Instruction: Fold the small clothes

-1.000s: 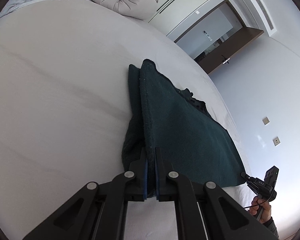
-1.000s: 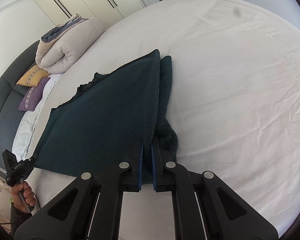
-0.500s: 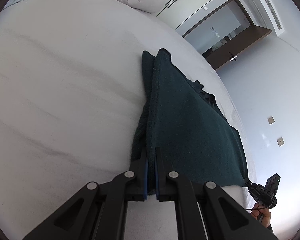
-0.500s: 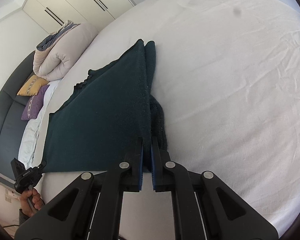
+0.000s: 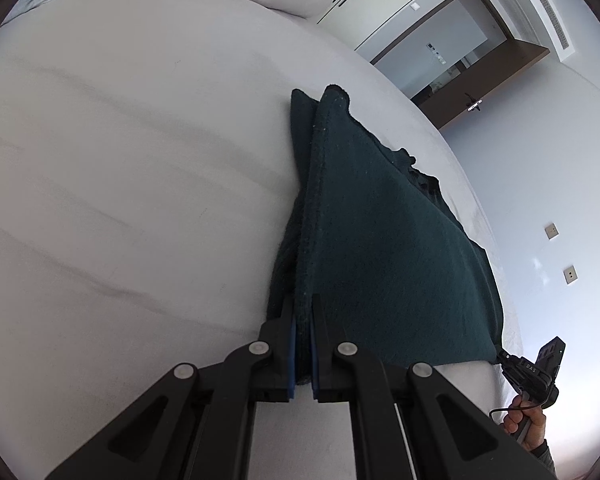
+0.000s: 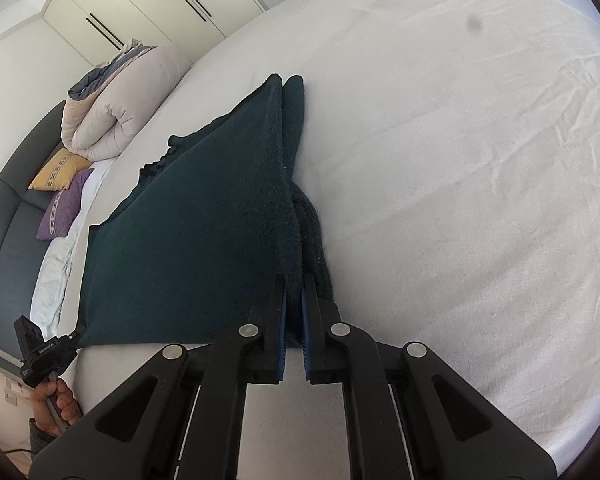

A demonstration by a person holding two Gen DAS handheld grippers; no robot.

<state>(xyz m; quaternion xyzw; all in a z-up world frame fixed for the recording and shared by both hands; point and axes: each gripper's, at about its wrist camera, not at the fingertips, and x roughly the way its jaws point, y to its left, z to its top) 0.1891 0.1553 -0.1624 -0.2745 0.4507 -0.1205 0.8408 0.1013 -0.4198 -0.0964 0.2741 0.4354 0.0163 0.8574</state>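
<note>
Dark teal and fuzzy, with a knit or fleece nap, the garment (image 5: 380,240) is doubled over: two layers show along its near edge, the top one ending in a thick rolled hem, the lower one peeking out beside it. Its far corner comes to a blunt point on the sheet (image 5: 120,180). The side edge away from the fold is ragged and wavy, with a small bunched ruffle partway along. What kind of garment it is cannot be told.

It lies on the white bed, its near edge lifted and stretched taut between the two tongs while the rest slopes down to rest on the sheet.

The left gripper (image 5: 303,312) is clamped on one near corner, blue pads pinching both layers. The right gripper (image 6: 293,292) is clamped on the other near corner the same way, cloth bulging out beside its finger.

Each gripper shows small in the other's view, with a hand (image 6: 54,404) around its handle.

A rolled duvet (image 6: 120,100) and two cushions (image 6: 60,188) sit at the head of the bed, well apart from the garment.
</note>
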